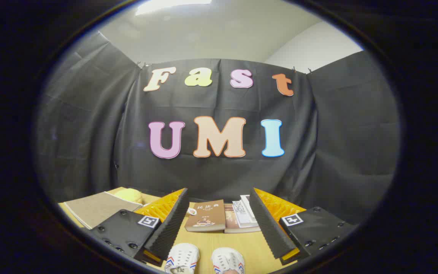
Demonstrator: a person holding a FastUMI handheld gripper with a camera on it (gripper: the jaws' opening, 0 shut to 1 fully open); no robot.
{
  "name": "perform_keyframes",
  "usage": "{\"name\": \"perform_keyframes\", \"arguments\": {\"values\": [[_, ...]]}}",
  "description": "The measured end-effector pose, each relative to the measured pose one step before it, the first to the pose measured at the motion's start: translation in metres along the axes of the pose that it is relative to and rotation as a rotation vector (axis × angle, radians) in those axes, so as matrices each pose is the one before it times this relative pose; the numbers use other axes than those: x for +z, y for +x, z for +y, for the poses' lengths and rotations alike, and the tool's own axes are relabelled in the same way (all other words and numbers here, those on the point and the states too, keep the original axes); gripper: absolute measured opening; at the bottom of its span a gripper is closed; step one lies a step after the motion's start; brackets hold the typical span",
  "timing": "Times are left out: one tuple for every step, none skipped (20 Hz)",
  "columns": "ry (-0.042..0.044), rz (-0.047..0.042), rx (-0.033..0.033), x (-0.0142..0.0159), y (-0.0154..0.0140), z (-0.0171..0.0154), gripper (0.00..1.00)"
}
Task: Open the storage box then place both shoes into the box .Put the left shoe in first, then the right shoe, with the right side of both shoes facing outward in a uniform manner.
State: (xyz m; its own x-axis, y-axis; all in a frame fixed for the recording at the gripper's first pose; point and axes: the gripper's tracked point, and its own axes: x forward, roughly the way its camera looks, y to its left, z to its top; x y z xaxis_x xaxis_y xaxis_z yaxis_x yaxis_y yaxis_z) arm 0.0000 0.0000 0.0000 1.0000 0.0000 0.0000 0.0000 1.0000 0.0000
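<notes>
two white shoes, the left-hand shoe (182, 259) and the right-hand shoe (228, 261), stand side by side on the wooden table (222, 239) at its near edge, toes pointing away toward the booth wall; only their front parts show, each with red and blue stripes at the side. they lie between the two fingers and low down, nearer than the fingertips. the gripper (219, 198) is held level above the table with its fingers spread wide, holding nothing and touching neither shoe. beyond the shoes, mid-table and between the fingertips, lie a brown book (206, 216), a second book (232, 220) and a stack of printed papers (243, 211). far left, a grey-brown board (97, 208) lies flat with a pale yellow object (129, 195) behind it. whether the board belongs to the storage box cannot be told. judged from this layout, the task stands at its opening step: no shoe is packed. the next move calls for finding the box and its lid, then lowering onto the left shoe first.
</notes>
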Motion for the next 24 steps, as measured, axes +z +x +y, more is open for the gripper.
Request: {"name": "perform_keyframes", "arguments": {"values": [[0.0054, 0.00303, -0.00041, -0.0016, 0.00116, -0.00166, 1.0], [0.00064, 0.0017, -0.00083, -0.00053, 0.00245, -0.0017, 1.0], [-0.00388, 0.00164, -0.00575, -0.00151, 0.00093, -0.00328, 1.0], [-0.0038, -0.00183, -0.00458, -0.00041, 0.0008, -0.00214, 1.0], [-0.00115, -0.00183, -0.00533, 0.00041, 0.00111, -0.00175, 1.0], [0.00201, -0.00269, -0.00449, -0.00059, 0.0002, -0.00244, 1.0], [0.00339, -0.00129, -0.00113, 0.00031, 0.00027, -0.00096, 1.0], [0.00031, 0.00133, -0.0024, -0.00052, -0.00017, -0.00168, 1.0], [-0.00149, -0.00954, -0.00778, 0.00143, -0.00135, -0.00319, 1.0], [-0.00093, -0.01077, -0.00446, 0.00403, -0.00048, -0.00278, 1.0], [-0.00052, -0.00846, -0.00381, 0.00319, -0.00143, -0.00171, 1.0], [-0.00279, -0.0036, -0.00147, 0.00081, -0.00148, -0.0019, 1.0], [-0.00295, -0.00351, 0.00408, 0.00178, -0.00101, 0.0005, 1.0], [-0.00501, -0.00489, 0.00347, 0.0019, -0.00072, 0.00027, 1.0], [-0.00492, -0.00415, 0.00439, 0.00277, -0.00014, 0.00013, 1.0], [-0.00462, -0.00341, 0.00615, 0.00136, -0.00113, 0.00185, 1.0], [-0.00396, -0.0035, 0.00325, 0.00108, -0.00024, 0.00048, 1.0], [-0.00155, -0.00215, 0.00381, 0.00077, -0.00084, 0.00101, 1.0], [0.00081, 0.00035, 0.00261, 0.00017, 0.00007, 0.00137, 1.0], [0.00511, 0.00211, 0.00349, -0.00074, -0.00102, 0.00159, 1.0], [0.01147, 0.00425, 0.00594, -0.00082, -0.00082, 0.00246, 1.0], [0.01301, 0.0095, 0.00953, -0.00294, -0.0004, 0.00423, 1.0], [0.01473, 0.01755, 0.00972, -0.00448, -0.00145, 0.00332, 1.0], [0.02596, 0.00838, 0.01654, -0.00242, 0.00001, 0.00461, 1.0]]}}
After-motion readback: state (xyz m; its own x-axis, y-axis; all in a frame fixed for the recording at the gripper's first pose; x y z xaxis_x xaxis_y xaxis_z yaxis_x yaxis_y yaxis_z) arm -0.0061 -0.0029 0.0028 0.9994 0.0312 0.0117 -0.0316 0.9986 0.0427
